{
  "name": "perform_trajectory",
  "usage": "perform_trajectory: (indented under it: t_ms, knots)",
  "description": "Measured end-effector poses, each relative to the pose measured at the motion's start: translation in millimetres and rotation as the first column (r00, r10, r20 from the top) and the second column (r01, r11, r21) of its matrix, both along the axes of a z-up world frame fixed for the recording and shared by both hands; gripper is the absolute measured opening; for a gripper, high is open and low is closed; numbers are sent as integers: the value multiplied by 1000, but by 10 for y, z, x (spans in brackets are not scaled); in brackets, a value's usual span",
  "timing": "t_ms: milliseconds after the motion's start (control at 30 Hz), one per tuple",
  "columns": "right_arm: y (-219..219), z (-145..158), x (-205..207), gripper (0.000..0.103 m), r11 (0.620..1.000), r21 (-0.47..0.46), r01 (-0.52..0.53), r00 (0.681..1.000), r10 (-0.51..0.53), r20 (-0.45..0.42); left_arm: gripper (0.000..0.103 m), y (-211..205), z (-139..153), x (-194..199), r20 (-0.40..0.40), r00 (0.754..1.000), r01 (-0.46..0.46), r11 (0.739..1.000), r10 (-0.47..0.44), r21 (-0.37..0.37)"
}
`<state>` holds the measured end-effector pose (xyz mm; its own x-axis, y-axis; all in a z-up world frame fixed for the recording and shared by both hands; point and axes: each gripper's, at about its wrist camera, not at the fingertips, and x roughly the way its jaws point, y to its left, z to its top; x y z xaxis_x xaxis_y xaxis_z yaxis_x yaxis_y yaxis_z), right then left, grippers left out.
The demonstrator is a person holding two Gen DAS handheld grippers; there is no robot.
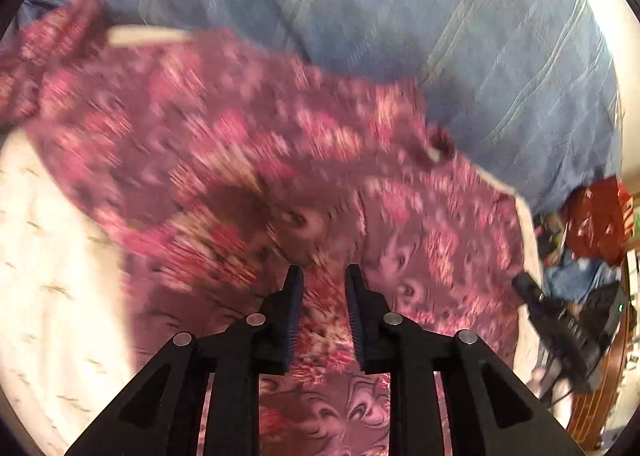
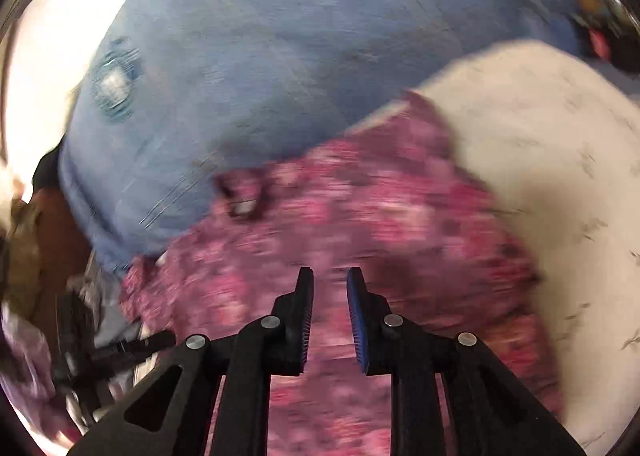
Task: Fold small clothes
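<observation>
A small pink and maroon flowered garment lies spread and rumpled on a white bedsheet, blurred in both views. My left gripper hangs just above its near part. Its jaws stand a little apart, and I see the cloth through the gap rather than pinched. In the right wrist view the same garment fills the lower middle. My right gripper is over it, also slightly open with nothing clamped between the blue pads.
A large blue quilted cover lies beyond the garment. The white sheet shows at the right. A red bag and a black tool sit past the bed's edge. Dark clutter is at the lower left.
</observation>
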<state>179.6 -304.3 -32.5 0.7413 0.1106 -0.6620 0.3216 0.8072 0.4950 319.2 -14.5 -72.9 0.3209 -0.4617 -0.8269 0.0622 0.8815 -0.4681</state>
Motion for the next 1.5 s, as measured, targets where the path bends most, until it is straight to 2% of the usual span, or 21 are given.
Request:
perform_trajectory:
  t_ms: [67,133,167,233,267,300,367,467,533,567,700,800,867,900,967,1067,1167,1233,1367,1500]
  knots:
    - [258,-12,149,24,998,-16,-60,998,60,7,29,272,157,27,35,998,-49,999,48,18]
    - [509,-98,325,25,994,-8,-108,994,108,-6,45,623,229,80,31,993,-114,993,114,22]
    - [599,-164,414,25,992,-1,-128,992,127,-16,48,793,298,38,25,989,-147,989,146,23]
    - [850,-395,565,30,985,0,-171,982,170,-77,49,1251,325,77,14,975,-221,975,221,30]
    - [914,-495,550,36,985,-7,-172,981,171,-87,49,1436,334,91,9,967,-256,966,256,38]
    - [990,-503,447,35,987,-81,-141,990,142,17,49,1629,326,107,3,957,-291,956,291,41]
    - [1031,-517,411,37,984,-100,-147,989,149,15,49,2025,308,166,-16,932,-361,932,362,31]
    - [988,-535,389,38,987,-51,-151,988,153,36,50,2476,278,354,-36,903,-426,904,427,40]
    - [944,-551,366,38,988,-19,-150,987,151,56,52,2601,299,452,-21,901,-432,900,434,65]
    - [918,-546,364,38,989,-14,-150,987,150,61,53,2640,312,513,-12,907,-418,904,421,90]
    - [898,-524,355,38,989,2,-151,986,150,75,54,2586,224,715,-3,918,-391,904,397,173]
    - [897,-522,361,38,988,12,-152,985,151,81,51,2534,-20,876,-54,916,-384,907,398,171]
    - [900,-518,358,38,988,7,-152,985,151,80,12,2564,-172,948,-108,909,-387,912,402,137]
    - [906,-524,368,38,988,7,-152,985,151,80,6,2580,-243,961,-144,905,-388,915,401,113]
    - [897,-524,357,38,988,11,-152,985,151,83,6,2616,-259,931,-145,893,-417,904,427,92]
    - [895,-528,351,38,988,16,-152,985,150,89,6,2638,-93,823,-130,893,-429,902,431,41]
    - [892,-534,348,38,988,22,-152,984,149,94,6,2577,272,631,-87,904,-423,906,419,-27]
    - [890,-536,349,38,988,24,-152,984,149,96,6,2508,501,502,-48,912,-409,912,407,-43]
    - [878,-545,346,38,988,33,-152,984,148,103,6,2141,938,256,-6,935,-353,927,355,-128]
    - [861,-547,333,38,987,40,-153,983,148,109,6,1646,1164,103,10,960,-270,940,278,-208]
